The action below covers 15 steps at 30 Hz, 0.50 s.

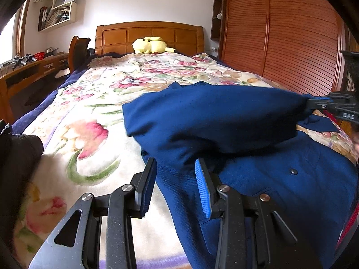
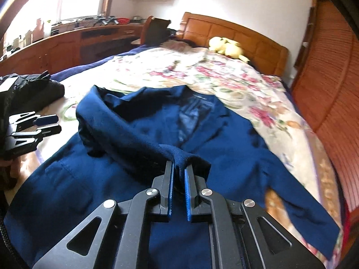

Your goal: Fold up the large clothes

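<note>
Gripping the cuff of the blue jacket's (image 2: 157, 157) sleeve (image 2: 125, 132), my right gripper (image 2: 179, 174) had its fingers closed on the cloth; my left gripper (image 1: 175, 168) hung half open, holding nothing. I judged the sleeve should cross flat, without twisting. The jacket lay on the bed (image 1: 94, 121), collar toward the headboard (image 1: 148, 35), hem toward me.

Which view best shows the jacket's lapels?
The right wrist view: the blue jacket lies open there, lapels and lining visible. In the left wrist view the lifted sleeve hides the lapels.
</note>
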Tool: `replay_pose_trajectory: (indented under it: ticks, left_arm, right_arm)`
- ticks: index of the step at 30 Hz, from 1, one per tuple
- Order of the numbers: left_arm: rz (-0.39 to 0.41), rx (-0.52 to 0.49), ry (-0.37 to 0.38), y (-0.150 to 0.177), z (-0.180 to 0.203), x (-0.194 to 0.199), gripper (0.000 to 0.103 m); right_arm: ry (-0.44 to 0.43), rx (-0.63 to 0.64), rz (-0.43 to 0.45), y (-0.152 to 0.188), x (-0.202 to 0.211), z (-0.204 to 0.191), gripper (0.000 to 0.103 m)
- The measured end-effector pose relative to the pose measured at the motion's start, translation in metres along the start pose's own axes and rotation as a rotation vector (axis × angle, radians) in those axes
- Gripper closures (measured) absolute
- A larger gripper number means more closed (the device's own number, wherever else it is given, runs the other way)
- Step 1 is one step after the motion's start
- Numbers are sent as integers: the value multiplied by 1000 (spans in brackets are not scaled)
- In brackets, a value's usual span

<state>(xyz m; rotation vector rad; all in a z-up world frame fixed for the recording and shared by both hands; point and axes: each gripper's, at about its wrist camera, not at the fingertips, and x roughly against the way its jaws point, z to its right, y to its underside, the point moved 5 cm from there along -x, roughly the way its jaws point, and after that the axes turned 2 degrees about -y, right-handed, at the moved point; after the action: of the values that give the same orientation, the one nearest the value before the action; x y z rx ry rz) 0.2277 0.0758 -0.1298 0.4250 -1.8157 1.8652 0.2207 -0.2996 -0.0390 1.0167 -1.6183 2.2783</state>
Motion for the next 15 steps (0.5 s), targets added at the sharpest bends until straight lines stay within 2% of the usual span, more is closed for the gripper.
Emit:
replay_pose_trajectory:
  ticks: [8,11,15]
  left_arm:
    - [-4,-1,-7,0,0,-2,66]
    - [-6,0,-10,0,0,-3,66]
    - [-8,5,-12,0,-1,-3,66]
  right_arm:
    - [138,-43,-48,14,47,25,95]
    - [227,-51,-86,12,49,34,95]
    - [304,-112,-136,9,44,53,95]
